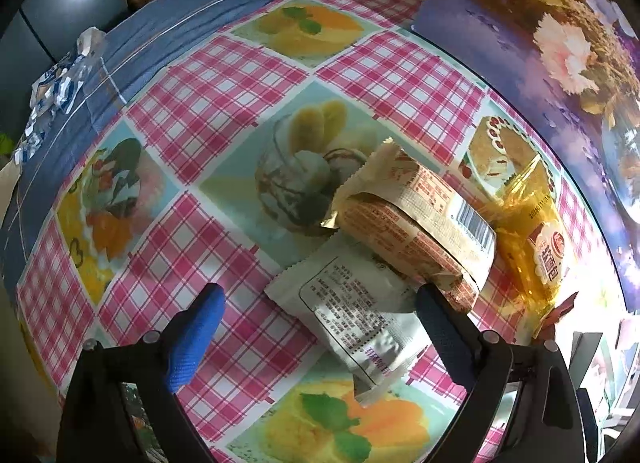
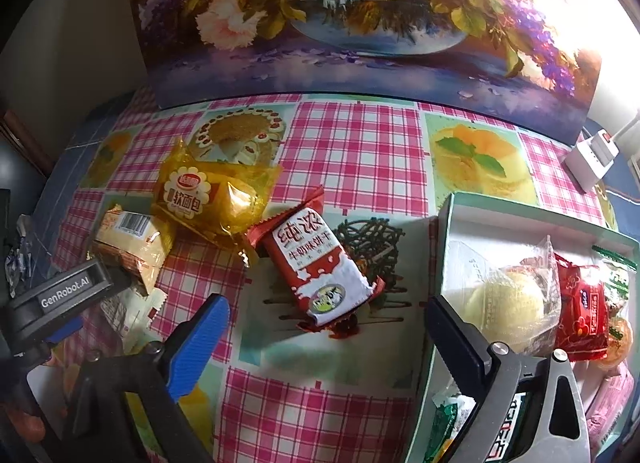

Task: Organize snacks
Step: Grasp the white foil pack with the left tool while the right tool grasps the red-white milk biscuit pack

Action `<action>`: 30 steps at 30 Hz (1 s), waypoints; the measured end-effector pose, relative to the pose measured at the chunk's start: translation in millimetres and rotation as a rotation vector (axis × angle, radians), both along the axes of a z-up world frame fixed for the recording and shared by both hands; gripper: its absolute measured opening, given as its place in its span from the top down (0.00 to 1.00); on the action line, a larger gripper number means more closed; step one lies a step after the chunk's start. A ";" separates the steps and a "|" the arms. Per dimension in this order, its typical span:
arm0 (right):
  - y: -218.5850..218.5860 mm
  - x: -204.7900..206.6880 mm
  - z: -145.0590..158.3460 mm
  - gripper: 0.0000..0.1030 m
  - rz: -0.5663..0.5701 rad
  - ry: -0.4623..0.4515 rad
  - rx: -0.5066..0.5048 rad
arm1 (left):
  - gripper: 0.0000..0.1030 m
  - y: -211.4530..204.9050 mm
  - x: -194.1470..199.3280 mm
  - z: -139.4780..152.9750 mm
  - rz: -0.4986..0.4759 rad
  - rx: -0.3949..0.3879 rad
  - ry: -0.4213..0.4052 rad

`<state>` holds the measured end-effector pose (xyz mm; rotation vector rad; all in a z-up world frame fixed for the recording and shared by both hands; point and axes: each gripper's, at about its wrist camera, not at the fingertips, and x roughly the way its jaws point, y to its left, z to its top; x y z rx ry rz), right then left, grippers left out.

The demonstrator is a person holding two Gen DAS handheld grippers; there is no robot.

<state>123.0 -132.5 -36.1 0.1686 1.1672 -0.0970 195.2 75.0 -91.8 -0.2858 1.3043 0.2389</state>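
my left gripper hangs wide apart over the white packet, gripping nothing. right of that packet lie the beige packet and the yellow bread packet. farther right, my right gripper, also apart, brackets the red biscuit packet; rightmost sits the box with snacks.

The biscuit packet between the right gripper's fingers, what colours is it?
The biscuit packet is red and white with dark lettering, seen best in the right wrist view.
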 end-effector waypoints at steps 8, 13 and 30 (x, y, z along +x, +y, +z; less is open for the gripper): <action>5.1 7.0 -7.5 0.04 0.010 0.001 -0.002 | 0.07 -20.3 6.9 -3.9 -0.050 -0.012 0.012; 3.5 11.0 -12.5 0.04 0.010 0.002 0.007 | 0.07 -31.4 11.2 -10.8 -0.066 -0.010 0.023; 0.5 12.8 -19.6 0.13 0.033 0.017 0.047 | 0.07 -28.1 11.5 -20.6 -0.091 -0.016 0.033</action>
